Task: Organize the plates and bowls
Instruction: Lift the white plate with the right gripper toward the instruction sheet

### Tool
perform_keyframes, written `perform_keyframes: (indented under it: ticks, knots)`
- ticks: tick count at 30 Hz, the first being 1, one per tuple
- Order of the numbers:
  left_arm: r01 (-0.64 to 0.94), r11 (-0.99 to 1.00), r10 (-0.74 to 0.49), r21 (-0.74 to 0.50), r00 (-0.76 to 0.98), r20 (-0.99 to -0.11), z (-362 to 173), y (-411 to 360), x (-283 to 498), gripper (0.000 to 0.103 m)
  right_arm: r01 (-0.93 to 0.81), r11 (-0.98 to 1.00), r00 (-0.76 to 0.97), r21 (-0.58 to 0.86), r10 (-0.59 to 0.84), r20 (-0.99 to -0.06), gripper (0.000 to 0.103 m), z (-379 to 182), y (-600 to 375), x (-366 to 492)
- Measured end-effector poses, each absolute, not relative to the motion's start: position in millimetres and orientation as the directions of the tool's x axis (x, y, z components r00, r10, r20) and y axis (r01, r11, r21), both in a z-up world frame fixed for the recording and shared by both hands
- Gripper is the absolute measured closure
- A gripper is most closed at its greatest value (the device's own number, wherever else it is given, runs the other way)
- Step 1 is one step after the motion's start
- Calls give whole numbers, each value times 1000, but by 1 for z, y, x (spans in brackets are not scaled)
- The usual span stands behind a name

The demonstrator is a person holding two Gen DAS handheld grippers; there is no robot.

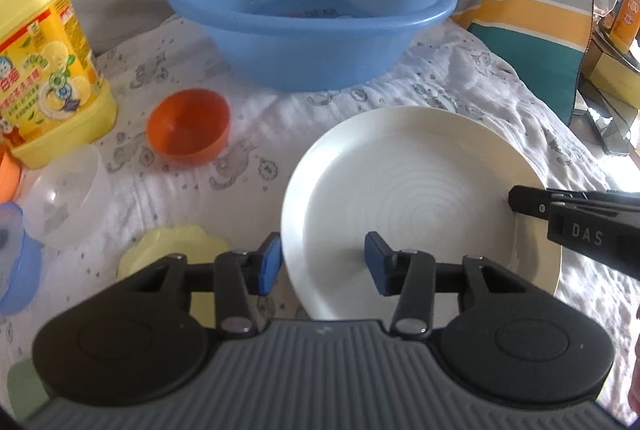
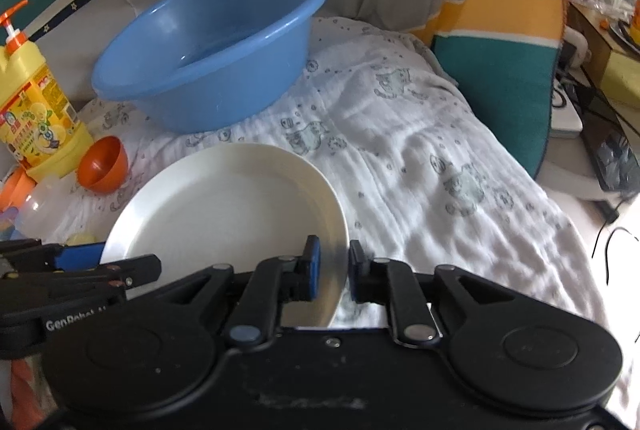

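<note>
Two hand-held grippers [image 1: 322, 262] [image 2: 333, 268], white plate [image 1: 400, 182] rim between each

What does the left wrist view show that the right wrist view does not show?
Only the left wrist view shows the pale yellow dish beside the left gripper and the blue lidded container at the left edge. Only the right wrist view shows the right gripper head-on, its pads on either side of the white plate's rim, and the cables at the far right. Both views share the plate, the blue basin, the orange bowl, the clear bowl and the yellow detergent bottle.
</note>
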State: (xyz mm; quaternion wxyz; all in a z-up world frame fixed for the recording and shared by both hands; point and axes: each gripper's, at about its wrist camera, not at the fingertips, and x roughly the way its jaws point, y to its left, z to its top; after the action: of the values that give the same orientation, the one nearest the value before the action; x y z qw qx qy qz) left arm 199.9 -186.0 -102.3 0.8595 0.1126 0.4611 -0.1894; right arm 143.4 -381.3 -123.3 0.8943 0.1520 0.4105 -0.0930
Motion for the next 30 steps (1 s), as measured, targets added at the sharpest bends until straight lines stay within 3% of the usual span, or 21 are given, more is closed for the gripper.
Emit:
perform_keyframes:
  ticks: [13,30]
  knots:
    - [356,935,-201,6,542,-816,-58,-133,145,59,236,949,653,210,5,-758,87,-80,-335,97]
    - [79,996,-75,-33,627,-775,-6,41,53,59,-2,959,624,282,222,-749,87,-24,-174,48]
